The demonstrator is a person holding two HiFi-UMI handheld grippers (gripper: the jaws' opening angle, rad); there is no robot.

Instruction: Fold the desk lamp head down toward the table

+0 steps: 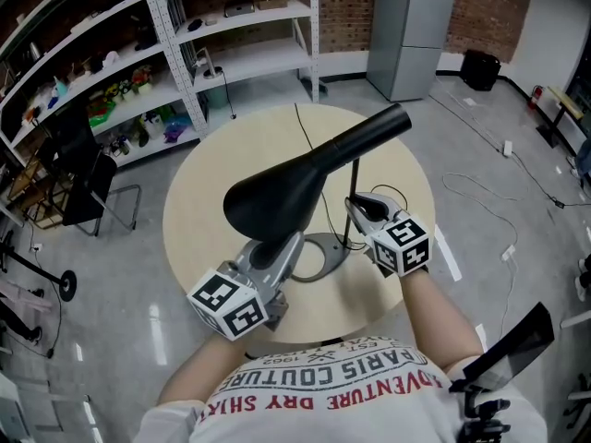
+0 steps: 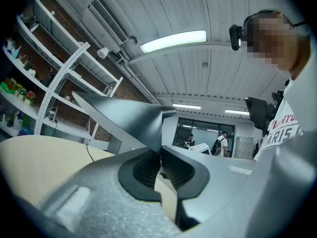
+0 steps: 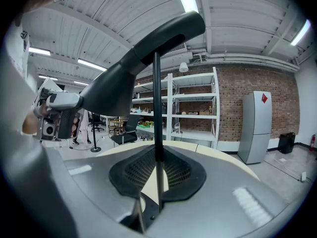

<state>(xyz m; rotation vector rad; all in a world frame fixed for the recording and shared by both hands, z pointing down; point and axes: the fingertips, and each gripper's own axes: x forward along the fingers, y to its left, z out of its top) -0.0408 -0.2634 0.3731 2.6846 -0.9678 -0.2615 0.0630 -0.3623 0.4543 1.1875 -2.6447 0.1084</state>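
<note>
Stem is clamped by right hand-held gripper; lamp head, pinched by left hand-held gripper, should be lowered steadily.

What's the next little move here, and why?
Probably pull the lamp head down toward the table with the left tool, which pinches its rim; the right tool clamps the stem steady, and the head sits high.
</note>
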